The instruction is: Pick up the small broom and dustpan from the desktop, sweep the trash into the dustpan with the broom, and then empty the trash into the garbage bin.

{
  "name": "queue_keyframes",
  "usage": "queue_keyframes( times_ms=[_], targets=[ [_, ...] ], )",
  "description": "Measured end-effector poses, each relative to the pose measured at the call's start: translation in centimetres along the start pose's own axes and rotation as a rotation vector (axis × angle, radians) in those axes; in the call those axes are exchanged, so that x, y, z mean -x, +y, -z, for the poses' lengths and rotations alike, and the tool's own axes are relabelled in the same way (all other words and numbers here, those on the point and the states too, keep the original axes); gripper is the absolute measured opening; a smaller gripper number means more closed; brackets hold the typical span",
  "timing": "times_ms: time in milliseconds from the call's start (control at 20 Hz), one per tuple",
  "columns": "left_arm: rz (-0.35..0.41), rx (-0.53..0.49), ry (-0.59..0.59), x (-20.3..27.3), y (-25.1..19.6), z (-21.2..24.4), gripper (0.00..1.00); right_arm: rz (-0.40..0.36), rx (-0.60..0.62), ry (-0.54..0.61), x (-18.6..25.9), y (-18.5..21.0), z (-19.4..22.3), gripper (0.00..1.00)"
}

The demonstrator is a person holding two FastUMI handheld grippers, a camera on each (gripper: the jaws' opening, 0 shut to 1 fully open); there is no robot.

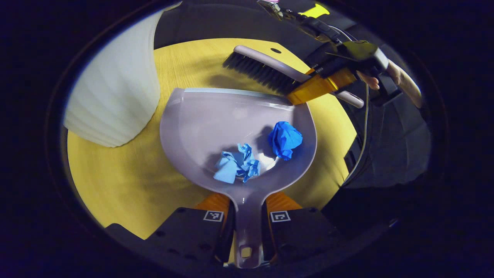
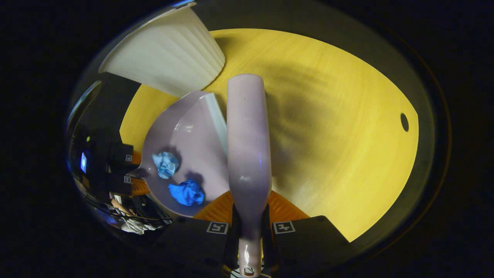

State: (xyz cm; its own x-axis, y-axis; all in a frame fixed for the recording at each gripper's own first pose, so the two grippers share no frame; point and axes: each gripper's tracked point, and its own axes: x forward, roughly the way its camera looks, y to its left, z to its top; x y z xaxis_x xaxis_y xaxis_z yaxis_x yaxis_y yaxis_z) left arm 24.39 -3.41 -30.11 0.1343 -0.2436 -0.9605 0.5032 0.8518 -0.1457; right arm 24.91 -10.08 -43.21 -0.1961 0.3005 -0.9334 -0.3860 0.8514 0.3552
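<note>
While my left jaws pinch the dustpan (image 1: 216,119) handle and my right jaws pinch the broom (image 2: 248,143), the paper balls (image 1: 237,166) ahead could roll out if I tip early.

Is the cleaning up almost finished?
Nearly! Both blue paper balls, the pale one and the darker one, already sit inside the dustpan. The left claw grips its handle and the right claw grips the broom. Left to do: tip the paper into the white bin.
</note>
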Motion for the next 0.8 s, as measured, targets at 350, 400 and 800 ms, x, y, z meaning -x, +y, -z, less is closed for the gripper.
queue_keyframes(
  times_ms=[350,400,800],
  targets=[
    [-0.097,0.019,-0.048,1.2,0.0,-0.6,0.28,0.002,-0.053,-0.157,6.1,-1.7,-0.8,0.27],
    [-0.111,0.029,-0.070,1.5,-0.6,-1.0,0.28,0.026,-0.037,-0.163,6.3,-2.6,-0.1,0.27],
    [-0.394,0.146,-0.156,2.9,5.1,-4.4,0.27,0.023,-0.044,-0.160,6.7,-0.6,4.4,0.28]
  ],
)
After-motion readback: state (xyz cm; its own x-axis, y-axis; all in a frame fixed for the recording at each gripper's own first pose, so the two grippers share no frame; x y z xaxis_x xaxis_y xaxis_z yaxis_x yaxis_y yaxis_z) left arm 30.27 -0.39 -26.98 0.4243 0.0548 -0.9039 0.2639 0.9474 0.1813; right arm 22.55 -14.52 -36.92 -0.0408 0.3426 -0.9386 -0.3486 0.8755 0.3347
